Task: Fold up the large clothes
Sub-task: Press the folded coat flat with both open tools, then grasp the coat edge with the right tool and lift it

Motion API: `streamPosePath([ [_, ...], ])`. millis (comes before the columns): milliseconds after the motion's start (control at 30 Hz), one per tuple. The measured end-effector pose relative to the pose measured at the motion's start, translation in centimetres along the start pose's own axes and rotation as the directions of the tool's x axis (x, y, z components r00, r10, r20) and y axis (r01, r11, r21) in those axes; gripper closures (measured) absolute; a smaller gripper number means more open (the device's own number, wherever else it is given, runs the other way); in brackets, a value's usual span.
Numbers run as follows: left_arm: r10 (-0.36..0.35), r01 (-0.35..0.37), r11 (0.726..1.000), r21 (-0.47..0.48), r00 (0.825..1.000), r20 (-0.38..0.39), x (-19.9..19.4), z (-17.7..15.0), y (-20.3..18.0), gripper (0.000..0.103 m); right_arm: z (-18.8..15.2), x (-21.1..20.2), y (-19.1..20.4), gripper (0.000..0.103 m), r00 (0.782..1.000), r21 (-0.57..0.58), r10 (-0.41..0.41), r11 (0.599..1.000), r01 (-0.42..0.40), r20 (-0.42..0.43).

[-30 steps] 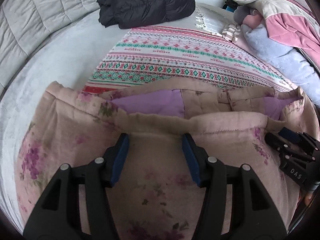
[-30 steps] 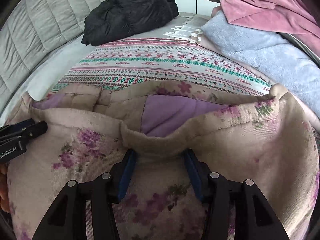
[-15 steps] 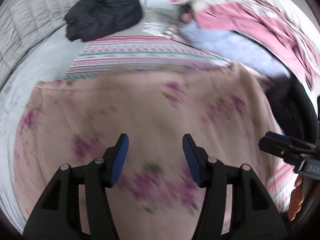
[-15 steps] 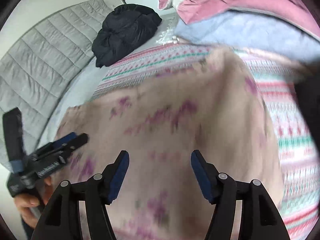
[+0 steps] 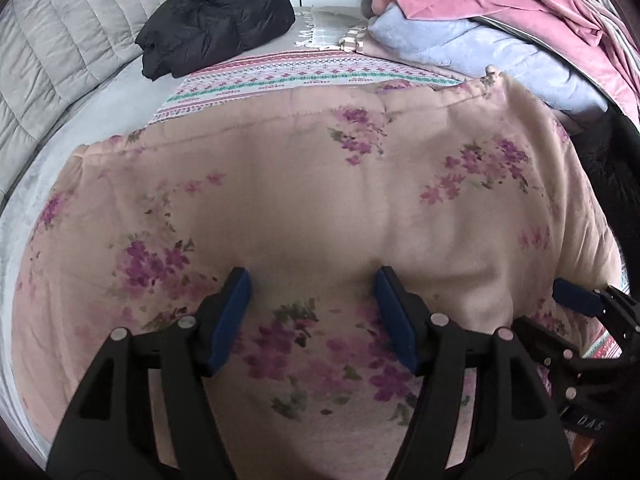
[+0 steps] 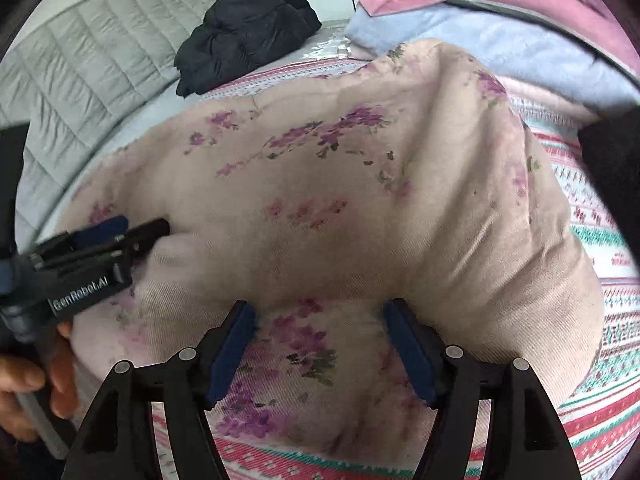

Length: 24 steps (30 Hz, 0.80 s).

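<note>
Lying spread over a pink-and-green patterned knit blanket (image 5: pixel 280 72) on a grey bed (image 5: pixel 80 92), a beige fleece garment with purple flower print (image 5: pixel 320 184) fills the bed's near side. Both hand-held grippers hover above its near edge with blue-padded jaws spread wide, holding nothing: the left gripper (image 5: pixel 312 312) over the garment's middle, the right gripper (image 6: pixel 320 344) over a rumpled fold towards the bed's right edge. A black puffer jacket (image 5: pixel 216 16) sits bundled at the far side, beside piled pink and pale-blue bedding (image 5: pixel 480 28).
</note>
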State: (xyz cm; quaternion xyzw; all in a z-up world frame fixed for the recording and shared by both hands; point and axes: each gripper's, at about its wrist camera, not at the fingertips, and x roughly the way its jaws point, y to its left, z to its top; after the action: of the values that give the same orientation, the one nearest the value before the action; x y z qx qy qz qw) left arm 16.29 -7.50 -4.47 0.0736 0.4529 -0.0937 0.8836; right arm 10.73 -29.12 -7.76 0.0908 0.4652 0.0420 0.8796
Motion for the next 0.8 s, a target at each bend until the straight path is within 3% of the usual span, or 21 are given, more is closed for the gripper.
streamPosePath([
  [133,-0.017,0.017,1.0,0.001,1.0,0.022,-0.8,-0.1,0.2,0.036,-0.1,-1.3,-1.0,0.031,0.998,0.033,0.053,0.998,-0.054,0.027],
  [267,-0.108,0.11,0.993,-0.04,0.993,0.038,-4.4,-0.2,1.4,0.036,-1.0,-5.3,-2.4,0.031,0.991,0.106,0.107,0.988,-0.115,0.079],
  [367,-0.137,0.139,0.99,-0.011,0.988,0.076,-6.8,-1.7,1.4,0.036,-2.4,-7.3,-4.7,0.029,0.98,0.224,0.168,0.956,-0.189,0.107],
  [500,-0.141,0.137,0.988,0.068,0.988,0.058,-6.9,-4.5,0.2,0.036,-5.6,-7.4,-8.7,0.028,0.958,0.407,0.272,0.867,-0.286,0.092],
  [600,-0.111,0.1,0.988,0.115,0.99,0.092,-6.6,-5.4,-0.2,0.035,-7.3,-6.5,-11.1,0.028,0.964,0.514,0.258,0.82,-0.25,0.058],
  [667,-0.129,0.125,0.989,0.079,0.99,0.053,-5.8,-5.2,0.5,0.032,-8.6,-5.7,-12.4,0.028,0.958,0.577,0.282,0.773,-0.263,0.059],
  [733,-0.165,0.165,0.986,0.017,0.986,0.014,-5.0,-4.7,1.4,0.032,-9.4,-4.9,-13.5,0.028,0.934,0.633,0.346,0.705,-0.321,0.088],
  [800,-0.155,0.155,0.988,0.014,0.988,0.003,-4.5,-4.6,1.2,0.031,-9.7,-4.1,-14.1,0.028,0.919,0.67,0.373,0.651,-0.357,0.128],
])
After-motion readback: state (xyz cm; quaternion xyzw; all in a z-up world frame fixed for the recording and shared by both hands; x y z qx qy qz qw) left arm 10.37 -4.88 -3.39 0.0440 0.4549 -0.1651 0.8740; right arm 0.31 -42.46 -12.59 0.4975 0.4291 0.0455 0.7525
